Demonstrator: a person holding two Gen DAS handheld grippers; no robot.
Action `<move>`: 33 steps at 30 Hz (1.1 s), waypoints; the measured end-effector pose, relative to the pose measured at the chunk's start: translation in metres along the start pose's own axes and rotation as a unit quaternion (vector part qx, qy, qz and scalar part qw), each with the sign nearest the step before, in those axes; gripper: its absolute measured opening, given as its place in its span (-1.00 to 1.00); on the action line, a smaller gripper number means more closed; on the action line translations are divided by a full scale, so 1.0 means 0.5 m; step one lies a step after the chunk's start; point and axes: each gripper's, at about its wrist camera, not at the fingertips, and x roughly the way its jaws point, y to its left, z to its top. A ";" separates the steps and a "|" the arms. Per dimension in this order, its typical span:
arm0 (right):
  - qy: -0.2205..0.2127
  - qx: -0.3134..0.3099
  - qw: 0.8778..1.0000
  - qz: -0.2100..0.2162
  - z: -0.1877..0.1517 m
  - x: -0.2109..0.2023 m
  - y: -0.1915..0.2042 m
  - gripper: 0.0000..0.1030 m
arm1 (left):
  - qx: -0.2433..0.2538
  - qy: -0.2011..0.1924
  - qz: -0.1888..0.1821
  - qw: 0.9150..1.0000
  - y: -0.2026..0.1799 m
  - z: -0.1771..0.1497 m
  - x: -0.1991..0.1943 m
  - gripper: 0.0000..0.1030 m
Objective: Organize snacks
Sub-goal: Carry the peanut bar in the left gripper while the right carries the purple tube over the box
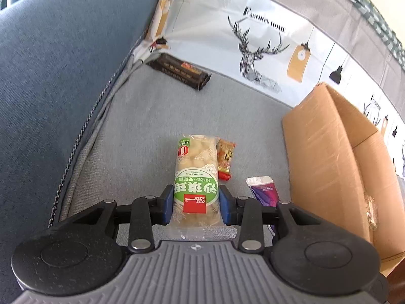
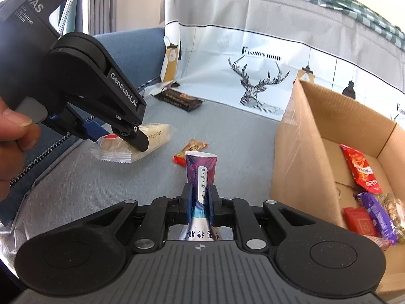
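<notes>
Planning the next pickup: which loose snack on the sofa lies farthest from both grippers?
The dark bar packet, against the deer-print cloth. The small orange-red packet lies by the left gripper, apart from it.

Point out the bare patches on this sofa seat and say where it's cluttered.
Bare gray seat lies between the blue armrest, the black snack bar and the green-label cake pack. Another strip runs between the deer-print cloth and the cardboard box. The box floor is crowded with packets.
</notes>
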 end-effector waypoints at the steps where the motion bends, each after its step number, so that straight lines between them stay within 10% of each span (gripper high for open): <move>1: -0.004 0.000 1.000 0.000 0.003 -0.003 -0.001 -0.75 | 0.000 -0.006 -0.001 1.000 0.000 0.000 -0.002 -0.22; 21: -0.130 0.014 0.991 0.017 0.143 -0.154 -0.117 -0.75 | 0.012 -0.098 -0.047 0.994 -0.057 0.017 -0.052 -0.22; 33: -0.121 0.045 0.990 -0.048 0.135 -0.143 -0.313 -0.75 | 0.029 -0.137 -0.089 0.986 -0.117 0.024 -0.059 -0.22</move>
